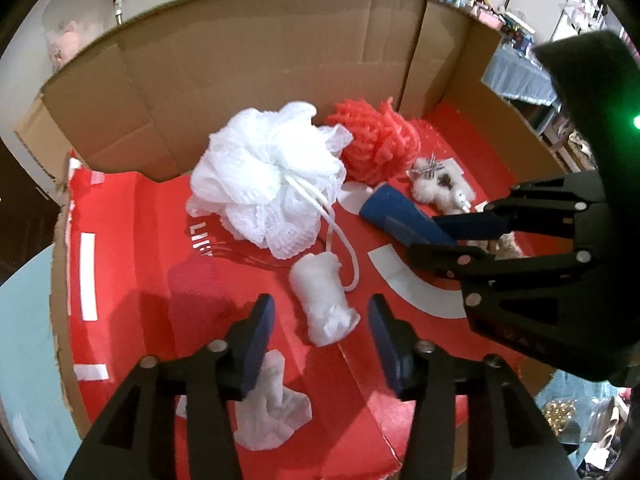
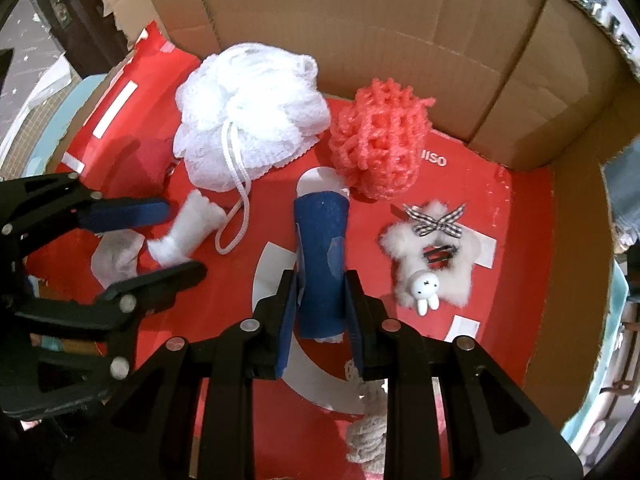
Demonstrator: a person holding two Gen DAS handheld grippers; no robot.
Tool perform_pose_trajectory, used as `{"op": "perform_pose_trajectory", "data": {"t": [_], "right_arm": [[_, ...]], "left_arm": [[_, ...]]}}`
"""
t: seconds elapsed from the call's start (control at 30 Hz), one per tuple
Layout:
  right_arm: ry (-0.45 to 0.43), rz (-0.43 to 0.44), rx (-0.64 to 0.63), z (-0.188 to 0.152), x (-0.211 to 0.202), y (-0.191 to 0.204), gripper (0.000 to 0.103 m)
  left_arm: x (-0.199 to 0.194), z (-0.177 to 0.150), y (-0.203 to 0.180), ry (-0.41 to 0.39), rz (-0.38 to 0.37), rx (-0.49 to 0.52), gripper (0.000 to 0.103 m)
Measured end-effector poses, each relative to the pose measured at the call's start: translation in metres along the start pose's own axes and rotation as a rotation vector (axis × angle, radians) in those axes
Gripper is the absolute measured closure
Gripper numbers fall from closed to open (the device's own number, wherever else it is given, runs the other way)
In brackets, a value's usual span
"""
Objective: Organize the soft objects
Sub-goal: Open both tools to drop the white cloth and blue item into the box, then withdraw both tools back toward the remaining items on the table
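The right tool [image 2: 320, 304] is clamped on a blue felt-wrapped roll [image 2: 320, 248] lying on the red cardboard box floor [image 2: 520, 280]. The left tool [image 1: 320, 320] stands partly open, apparently clear of the small white fluffy roll [image 1: 322, 300] between its fingers.

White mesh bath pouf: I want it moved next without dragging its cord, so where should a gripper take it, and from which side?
Probably best from above, pinching the gathered centre of the white mesh bath pouf, where the cord emerges. The ruffled lobes look loose and would likely just stretch; the knotted middle should hold. The coral pouf crowds one flank.
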State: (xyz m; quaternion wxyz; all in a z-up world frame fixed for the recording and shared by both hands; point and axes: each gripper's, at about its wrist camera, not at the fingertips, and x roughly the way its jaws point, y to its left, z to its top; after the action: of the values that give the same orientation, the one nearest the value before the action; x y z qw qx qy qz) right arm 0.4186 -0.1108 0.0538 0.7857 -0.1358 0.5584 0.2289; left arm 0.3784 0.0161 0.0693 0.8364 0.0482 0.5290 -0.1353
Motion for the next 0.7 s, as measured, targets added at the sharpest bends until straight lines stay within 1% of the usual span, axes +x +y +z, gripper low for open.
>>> {"op": "perform_pose_trajectory", "data": {"t": [0.1, 0.17, 0.3, 0.37, 0.43, 0.47, 0.5, 0.53, 0.6, 0.7], "right_arm": [[-0.004, -0.010, 0.010, -0.003, -0.004, -0.001, 0.080], [-0.013, -0.020, 0.016, -0.005, -0.008, -0.002, 0.080], [-0.024, -0.033, 0.034, -0.008, -0.017, -0.003, 0.080], [-0.037, -0.027, 0.039, -0.010, -0.023, 0.001, 0.080], [-0.045, -0.045, 0.037, -0.013, -0.026, 0.005, 0.077], [-0.046, -0.048, 0.036, -0.015, -0.027, 0.006, 0.066], [-0.051, -0.048, 0.032, -0.016, -0.027, 0.008, 0.039], [-0.065, -0.059, 0.031, -0.016, -0.028, 0.010, 0.029], [-0.082, -0.091, 0.023, -0.017, -0.029, 0.014, 0.028], [-0.100, -0.089, 0.033, -0.017, -0.036, 0.015, 0.028]], "left_arm": [[-0.014, -0.006, -0.001, -0.025, 0.000, -0.006, 0.046], [-0.024, -0.009, -0.002, -0.043, -0.003, -0.011, 0.040], [-0.044, -0.017, -0.005, -0.077, 0.000, -0.013, 0.038], [-0.055, -0.019, -0.004, -0.097, -0.003, -0.014, 0.032], [-0.063, -0.023, -0.008, -0.115, 0.000, -0.014, 0.032], [-0.067, -0.025, -0.008, -0.121, 0.001, -0.014, 0.031], [-0.070, -0.028, -0.008, -0.125, 0.008, -0.019, 0.031], [-0.069, -0.026, -0.007, -0.127, 0.013, -0.022, 0.030], [-0.070, -0.029, -0.007, -0.128, 0.007, -0.037, 0.030], [-0.072, -0.032, -0.005, -0.132, 0.013, -0.045, 0.029]]}}
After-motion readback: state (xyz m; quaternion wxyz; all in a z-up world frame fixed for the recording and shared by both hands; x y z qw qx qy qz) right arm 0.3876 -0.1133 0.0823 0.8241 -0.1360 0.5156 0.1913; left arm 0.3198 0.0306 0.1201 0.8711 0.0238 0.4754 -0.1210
